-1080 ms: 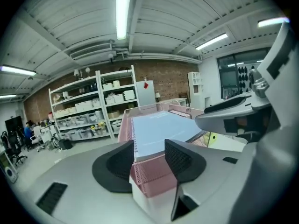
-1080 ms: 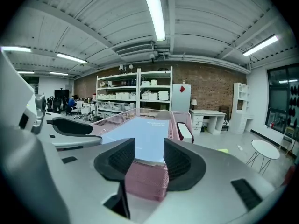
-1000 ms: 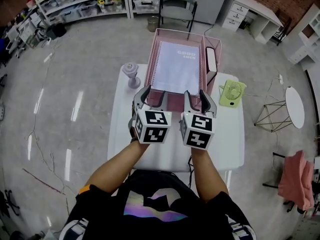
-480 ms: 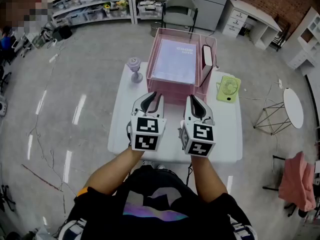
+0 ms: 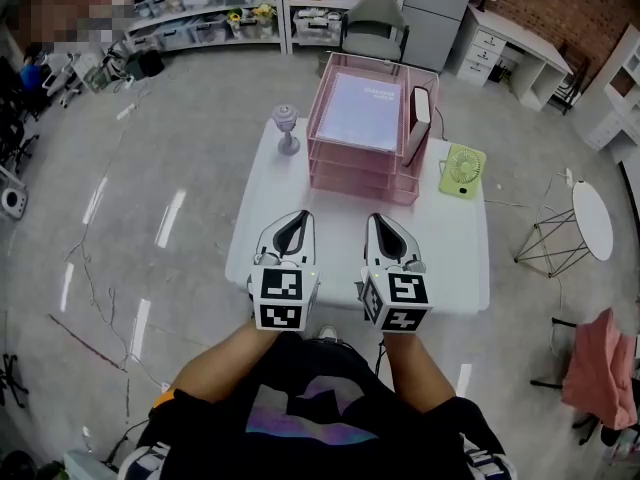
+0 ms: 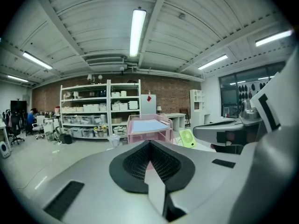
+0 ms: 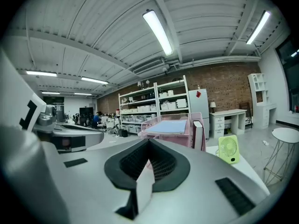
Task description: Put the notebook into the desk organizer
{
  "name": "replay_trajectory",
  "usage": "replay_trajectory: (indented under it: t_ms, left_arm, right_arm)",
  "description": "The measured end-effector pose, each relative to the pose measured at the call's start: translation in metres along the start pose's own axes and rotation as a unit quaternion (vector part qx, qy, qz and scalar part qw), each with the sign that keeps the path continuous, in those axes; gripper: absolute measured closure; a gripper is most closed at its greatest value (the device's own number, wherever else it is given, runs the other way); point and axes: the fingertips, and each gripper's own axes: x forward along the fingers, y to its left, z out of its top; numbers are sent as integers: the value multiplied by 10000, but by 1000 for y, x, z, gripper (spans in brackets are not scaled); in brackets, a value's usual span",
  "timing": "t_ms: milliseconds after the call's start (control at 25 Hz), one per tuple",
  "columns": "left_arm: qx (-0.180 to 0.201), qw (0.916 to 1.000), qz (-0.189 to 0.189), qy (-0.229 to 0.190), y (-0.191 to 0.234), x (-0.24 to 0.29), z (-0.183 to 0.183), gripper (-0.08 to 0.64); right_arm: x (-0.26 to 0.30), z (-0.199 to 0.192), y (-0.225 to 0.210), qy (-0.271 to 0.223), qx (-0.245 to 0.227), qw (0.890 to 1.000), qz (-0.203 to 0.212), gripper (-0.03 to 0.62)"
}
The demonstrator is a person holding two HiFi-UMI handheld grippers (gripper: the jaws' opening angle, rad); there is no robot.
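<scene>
The pale lilac spiral notebook (image 5: 362,109) lies flat in the top tray of the pink wire desk organizer (image 5: 355,173) at the far side of the white table (image 5: 455,248). It also shows in the left gripper view as the notebook (image 6: 145,124) and in the right gripper view as the notebook (image 7: 169,126). My left gripper (image 5: 294,225) and right gripper (image 5: 385,228) hover side by side above the table's near half, well short of the organizer. Both are shut with nothing between the jaws.
A small lilac lamp (image 5: 287,126) stands left of the organizer and a green desk fan (image 5: 461,171) lies to its right. A white item (image 5: 421,114) sits upright in the organizer's side slot. Shelving, a chair (image 5: 372,23) and a round side table (image 5: 593,218) stand around on the floor.
Both grippers pulled back from the organizer's front toward the table's near edge. Their jaws went from open to shut, with nothing in them. The notebook stayed in the top tray.
</scene>
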Motion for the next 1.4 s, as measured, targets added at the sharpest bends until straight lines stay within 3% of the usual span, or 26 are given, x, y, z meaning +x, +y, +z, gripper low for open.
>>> replay_trajectory:
  t_ms: [240, 640, 920, 1400]
  left_arm:
    - [67, 9999, -128, -66, 5, -36, -19, 551]
    - [232, 9982, -557, -26, 29, -97, -44, 551]
    - [189, 9961, -855, 77, 30, -111, -63, 551]
    - [230, 9952, -951, 59, 41, -109, -68, 551]
  right_arm:
    - [-21, -17, 32, 61, 132, 9999, 82, 574]
    - [-51, -48, 100, 304, 297, 9990, -136, 575]
    - [-64, -67, 120, 499, 267, 9980, -268, 575]
    - [-56, -79, 145, 696, 93, 9973, -223, 577]
